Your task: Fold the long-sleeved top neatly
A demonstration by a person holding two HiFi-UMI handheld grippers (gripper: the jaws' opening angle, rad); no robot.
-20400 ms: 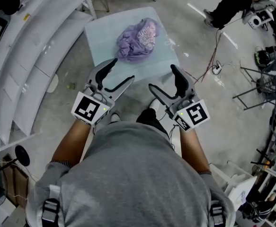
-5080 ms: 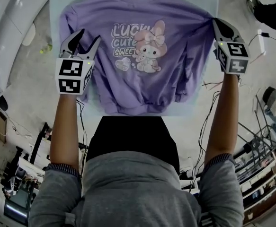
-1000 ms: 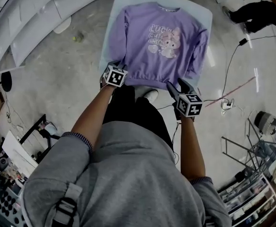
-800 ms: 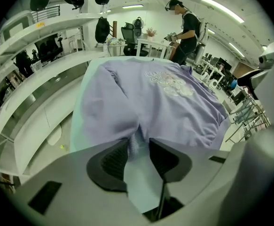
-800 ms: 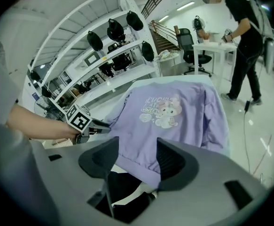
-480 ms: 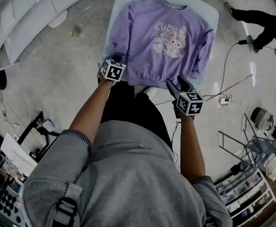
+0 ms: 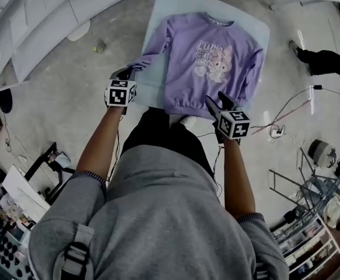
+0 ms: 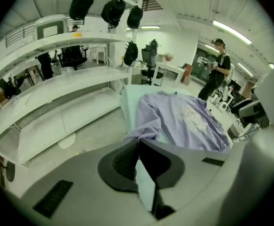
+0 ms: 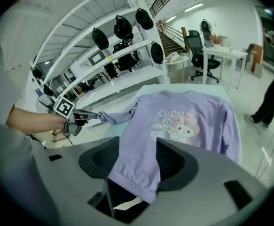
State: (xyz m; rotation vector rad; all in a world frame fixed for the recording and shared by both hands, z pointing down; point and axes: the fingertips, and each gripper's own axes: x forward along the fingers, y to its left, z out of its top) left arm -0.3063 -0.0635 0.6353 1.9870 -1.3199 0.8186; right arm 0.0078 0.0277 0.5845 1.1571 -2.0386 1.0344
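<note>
The purple long-sleeved top [image 7: 207,57] lies face up on the pale table [image 7: 158,16], print showing. Its left sleeve [image 7: 152,54] is stretched out sideways past the table's left edge. My left gripper [image 7: 129,73] has just closed and is shut on that sleeve's cuff [image 7: 137,65]. In the left gripper view the jaws [image 8: 137,144] meet, with the cuff [image 8: 144,136] bunched at their tips. My right gripper [image 7: 217,101] stands open at the hem's right corner. The right gripper view shows the hem [image 9: 134,185] lying between its parted jaws [image 9: 137,147] and the left gripper [image 9: 75,122] holding the sleeve [image 9: 113,116].
White curved shelving [image 7: 35,28] runs along the left. Cables [image 7: 286,107] cross the floor at the right, near another person's feet [image 7: 324,60]. Racks with gear [image 7: 309,238] stand at the bottom right. A person [image 8: 219,74] stands beyond the table.
The left gripper left the hem's left corner and moved out to the left, shut on the cuff, drawing the sleeve sideways off the body. The right gripper edged toward the hem.
</note>
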